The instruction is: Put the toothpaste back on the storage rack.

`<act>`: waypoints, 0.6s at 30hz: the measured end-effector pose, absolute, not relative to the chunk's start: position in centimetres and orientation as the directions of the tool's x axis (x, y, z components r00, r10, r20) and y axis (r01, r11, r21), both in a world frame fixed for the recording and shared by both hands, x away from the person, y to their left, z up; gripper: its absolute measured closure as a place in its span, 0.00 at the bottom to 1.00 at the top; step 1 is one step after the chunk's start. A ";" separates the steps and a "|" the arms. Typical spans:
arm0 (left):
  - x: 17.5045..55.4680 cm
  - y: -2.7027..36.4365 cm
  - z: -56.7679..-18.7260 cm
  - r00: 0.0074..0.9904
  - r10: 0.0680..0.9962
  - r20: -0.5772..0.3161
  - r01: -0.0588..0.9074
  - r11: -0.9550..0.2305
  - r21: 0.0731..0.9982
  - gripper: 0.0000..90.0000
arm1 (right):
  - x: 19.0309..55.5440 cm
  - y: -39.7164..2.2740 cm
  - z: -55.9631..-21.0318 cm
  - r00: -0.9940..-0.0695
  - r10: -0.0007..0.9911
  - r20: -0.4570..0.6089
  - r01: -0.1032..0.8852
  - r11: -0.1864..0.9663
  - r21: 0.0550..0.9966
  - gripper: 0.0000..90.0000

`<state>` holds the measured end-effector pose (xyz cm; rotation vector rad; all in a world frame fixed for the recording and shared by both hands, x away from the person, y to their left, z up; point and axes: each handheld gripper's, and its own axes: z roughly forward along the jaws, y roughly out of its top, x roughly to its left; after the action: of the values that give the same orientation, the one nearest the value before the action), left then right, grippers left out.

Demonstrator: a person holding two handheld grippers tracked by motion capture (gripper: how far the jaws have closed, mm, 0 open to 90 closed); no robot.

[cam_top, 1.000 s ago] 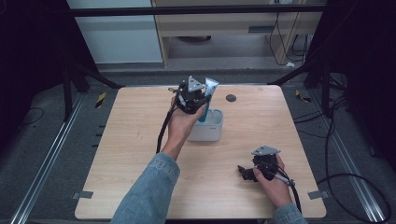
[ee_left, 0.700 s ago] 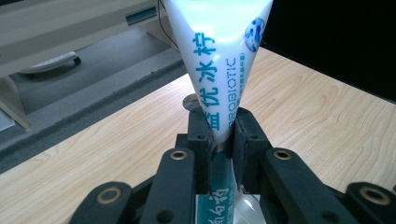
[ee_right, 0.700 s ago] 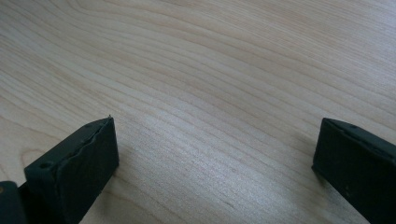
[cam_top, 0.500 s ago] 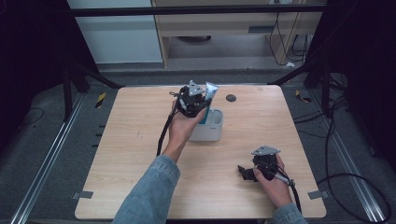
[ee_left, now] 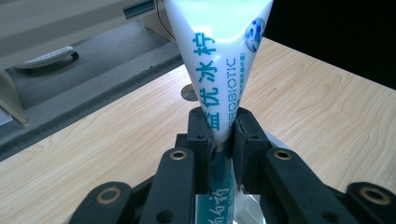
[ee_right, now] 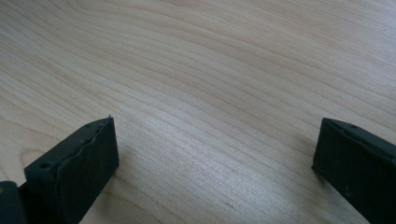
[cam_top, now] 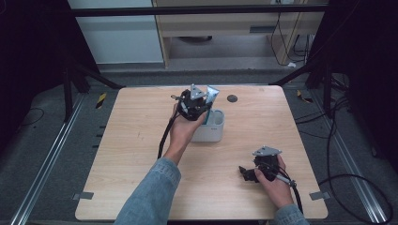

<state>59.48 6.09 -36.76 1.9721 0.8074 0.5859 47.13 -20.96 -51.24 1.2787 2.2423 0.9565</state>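
Left gripper [ee_left: 219, 140] fingers pinch a glossy tapered tube [ee_left: 219, 60]; right gripper [ee_right: 215, 154] fingers spread wide

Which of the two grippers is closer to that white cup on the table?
Left. The left gripper hangs right over the cup, jaws shut on a tube. The right gripper rests on the table near the person's edge, apart from the cup, jaws open.
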 end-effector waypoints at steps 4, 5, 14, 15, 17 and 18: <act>59.6 6.1 -37.0 0.675 0.733 0.087 0.310 -0.388 0.868 0.87 | 47.2 -21.0 -51.3 -0.512 0.859 -0.011 0.589 0.360 0.723 0.00; 59.6 6.1 -37.1 0.674 0.734 0.085 0.311 -0.386 0.869 0.87 | 47.2 -21.0 -51.3 -0.512 0.859 -0.010 0.589 0.360 0.723 0.00; 59.5 6.2 -37.5 0.674 0.734 0.087 0.316 -0.393 0.863 0.87 | 47.1 -21.0 -51.2 -0.510 0.860 0.003 0.597 0.352 0.721 0.00; 59.5 6.1 -37.5 0.675 0.733 0.089 0.316 -0.396 0.862 0.87 | 47.1 -21.0 -51.2 -0.510 0.860 0.002 0.597 0.352 0.721 0.00; 59.5 6.1 -37.6 0.676 0.731 0.092 0.315 -0.400 0.861 0.87 | 47.2 -21.0 -51.3 -0.513 0.859 -0.010 0.589 0.361 0.723 0.00; 59.5 6.0 -37.6 0.676 0.730 0.099 0.313 -0.406 0.858 0.87 | 47.1 -21.0 -51.2 -0.510 0.860 0.002 0.597 0.352 0.721 0.00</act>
<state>59.48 6.04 -37.61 1.9993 0.8064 0.5913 47.13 -20.96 -51.24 1.2785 2.2426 0.9573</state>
